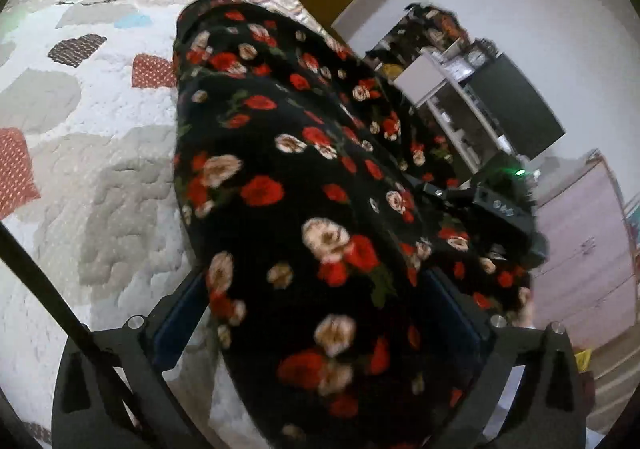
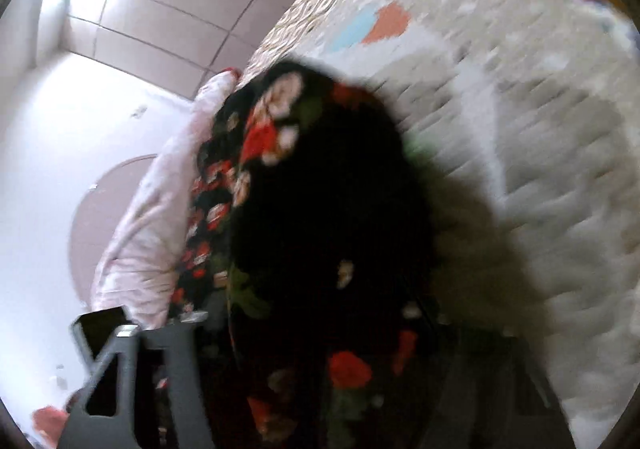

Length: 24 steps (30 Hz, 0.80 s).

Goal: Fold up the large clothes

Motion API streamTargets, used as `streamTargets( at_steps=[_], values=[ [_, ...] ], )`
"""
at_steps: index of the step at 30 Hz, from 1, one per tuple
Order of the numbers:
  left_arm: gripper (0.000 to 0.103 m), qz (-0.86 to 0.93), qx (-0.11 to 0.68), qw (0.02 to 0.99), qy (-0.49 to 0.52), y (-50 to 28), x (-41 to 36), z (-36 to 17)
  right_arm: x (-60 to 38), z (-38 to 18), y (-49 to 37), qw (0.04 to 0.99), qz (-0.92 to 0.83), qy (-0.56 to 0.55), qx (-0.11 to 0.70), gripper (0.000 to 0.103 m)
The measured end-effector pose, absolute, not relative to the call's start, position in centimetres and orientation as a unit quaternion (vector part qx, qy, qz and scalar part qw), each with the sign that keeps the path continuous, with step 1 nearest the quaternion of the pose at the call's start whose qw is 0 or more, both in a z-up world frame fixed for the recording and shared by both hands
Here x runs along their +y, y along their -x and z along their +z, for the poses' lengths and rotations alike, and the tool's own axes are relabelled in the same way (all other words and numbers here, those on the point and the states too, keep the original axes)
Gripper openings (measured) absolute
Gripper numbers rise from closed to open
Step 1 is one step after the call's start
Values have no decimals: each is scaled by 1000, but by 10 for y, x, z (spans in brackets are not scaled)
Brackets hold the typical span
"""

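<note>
A black garment with red and cream roses (image 1: 304, 185) lies bunched on the quilted bedspread (image 1: 80, 121), running between the wide-spread jaws of the left gripper (image 1: 320, 313), while the right gripper's (image 2: 320, 329) grip is blurred beyond telling.

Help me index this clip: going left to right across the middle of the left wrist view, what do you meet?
Patchwork quilt → black floral garment, draped between the left gripper fingers → right gripper → pale pink cabinet.
</note>
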<state>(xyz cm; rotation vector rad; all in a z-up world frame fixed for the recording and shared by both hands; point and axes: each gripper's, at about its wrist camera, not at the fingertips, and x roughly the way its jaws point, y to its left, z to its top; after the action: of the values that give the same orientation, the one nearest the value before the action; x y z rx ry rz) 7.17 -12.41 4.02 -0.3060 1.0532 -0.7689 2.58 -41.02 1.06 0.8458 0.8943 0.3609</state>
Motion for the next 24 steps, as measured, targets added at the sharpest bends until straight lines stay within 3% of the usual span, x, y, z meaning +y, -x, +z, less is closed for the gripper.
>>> streamTargets(
  at_steps=[1,3,5,11,14,16,17,20,24],
  values=[
    [101,-358,490,779,160,-75,-119,41,-407,16,-26,804,168,-392,415,53],
    [84,-362,488,773,185,-79,-109,46,-397,36,-24,814,179,-381,400,47],
    [76,-371,477,771,202,-84,-95,58,-389,52,-28,818,200,-382,380,42],
    [75,-328,445,813,181,-107,-68,90,-353,73,-56,836,211,-355,362,40],
    [75,-263,464,837,125,-118,-64,79,-343,38,-76,838,163,-331,402,51],
    [77,-228,480,844,74,-119,-69,63,-351,16,-80,828,147,-355,409,77],
    [79,-228,478,846,69,-116,-67,57,-357,12,-80,824,140,-366,409,82],
    [80,-218,465,855,71,-109,-68,56,-372,16,-74,817,133,-381,413,83],
    [79,-207,428,878,56,-77,-61,89,-387,74,-41,855,110,-337,377,81]
  ],
)
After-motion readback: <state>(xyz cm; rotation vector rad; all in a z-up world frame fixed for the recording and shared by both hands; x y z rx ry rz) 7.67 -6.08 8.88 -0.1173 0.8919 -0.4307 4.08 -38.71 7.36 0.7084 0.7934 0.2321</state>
